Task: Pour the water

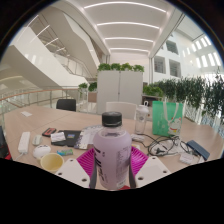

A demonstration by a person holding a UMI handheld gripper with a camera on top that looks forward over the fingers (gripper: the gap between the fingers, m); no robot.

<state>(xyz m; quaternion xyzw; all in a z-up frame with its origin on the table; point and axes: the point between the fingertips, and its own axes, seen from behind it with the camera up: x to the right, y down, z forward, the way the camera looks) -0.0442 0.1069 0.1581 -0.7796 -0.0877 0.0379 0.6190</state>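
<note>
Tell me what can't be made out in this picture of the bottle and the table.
Gripper view:
- Bottle: its base is cut off by the view's lower edge.
- Hand-held gripper: the bottle covers most of the pink pads, so contact is unclear.
- Green cup: its contents are hidden by its wall.
- Small items on the table: too small to identify.

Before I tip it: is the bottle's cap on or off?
On. The dark cap sits on the upright bottle, held between the gripper fingers.
</note>
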